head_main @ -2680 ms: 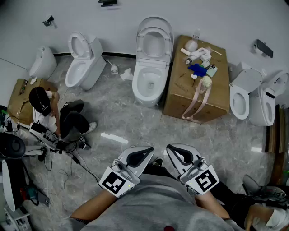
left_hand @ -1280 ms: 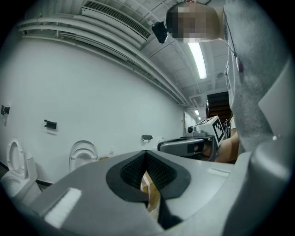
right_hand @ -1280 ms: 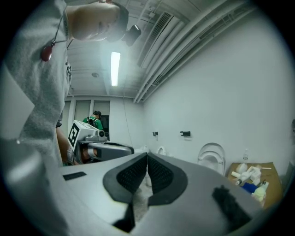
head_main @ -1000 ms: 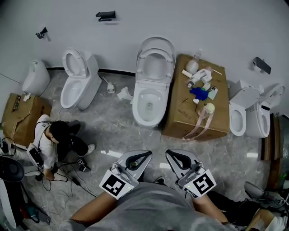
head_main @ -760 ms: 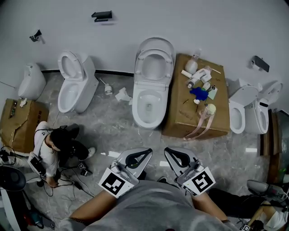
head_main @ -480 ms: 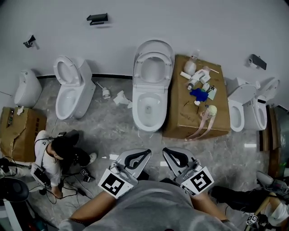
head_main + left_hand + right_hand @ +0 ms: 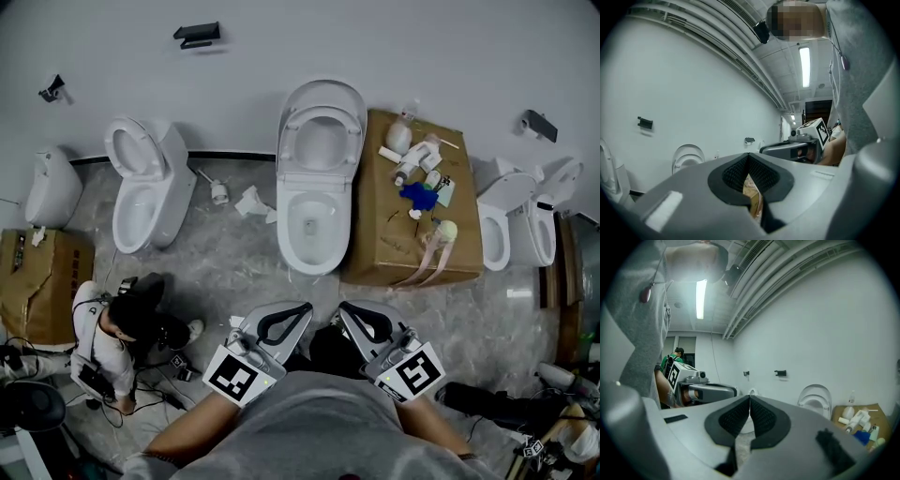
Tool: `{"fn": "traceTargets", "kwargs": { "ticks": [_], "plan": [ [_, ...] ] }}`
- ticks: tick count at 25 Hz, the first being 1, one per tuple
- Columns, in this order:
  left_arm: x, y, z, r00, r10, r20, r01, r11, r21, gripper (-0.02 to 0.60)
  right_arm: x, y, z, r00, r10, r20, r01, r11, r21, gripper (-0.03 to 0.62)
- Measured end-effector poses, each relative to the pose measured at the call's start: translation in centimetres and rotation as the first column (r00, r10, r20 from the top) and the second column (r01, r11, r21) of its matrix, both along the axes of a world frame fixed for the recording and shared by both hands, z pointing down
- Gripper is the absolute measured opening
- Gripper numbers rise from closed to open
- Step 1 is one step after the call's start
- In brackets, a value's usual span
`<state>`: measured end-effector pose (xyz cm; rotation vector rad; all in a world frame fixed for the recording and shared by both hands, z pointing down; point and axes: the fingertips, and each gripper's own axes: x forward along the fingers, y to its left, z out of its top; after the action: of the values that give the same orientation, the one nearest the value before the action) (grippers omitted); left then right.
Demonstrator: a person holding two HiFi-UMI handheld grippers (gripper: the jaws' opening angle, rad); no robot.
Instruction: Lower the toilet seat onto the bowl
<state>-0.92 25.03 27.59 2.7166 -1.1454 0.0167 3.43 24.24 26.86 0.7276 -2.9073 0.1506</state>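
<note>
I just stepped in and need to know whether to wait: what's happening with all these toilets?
Someone stands facing the middle toilet, a hand-held gripper in each hand. The left hand-held gripper and the right hand-held gripper are both shut, empty and well short of the toilet. Its seat stands upright against the lid, so lowering has not begun. Another person crouches on the floor to the left.
</note>
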Motion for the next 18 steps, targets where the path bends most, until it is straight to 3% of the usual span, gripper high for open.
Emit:
{"fn": "traceTargets", "kwargs": {
  "ticks": [18],
  "plan": [
    [1.9,-14.9,-0.1,0.996,-0.081,0.047,0.082,0.997,-0.009,0.006,2.7,-15.6,0.1,0.999,-0.039,0.029,0.039,0.999,0.003,0.015]
  ]
}}
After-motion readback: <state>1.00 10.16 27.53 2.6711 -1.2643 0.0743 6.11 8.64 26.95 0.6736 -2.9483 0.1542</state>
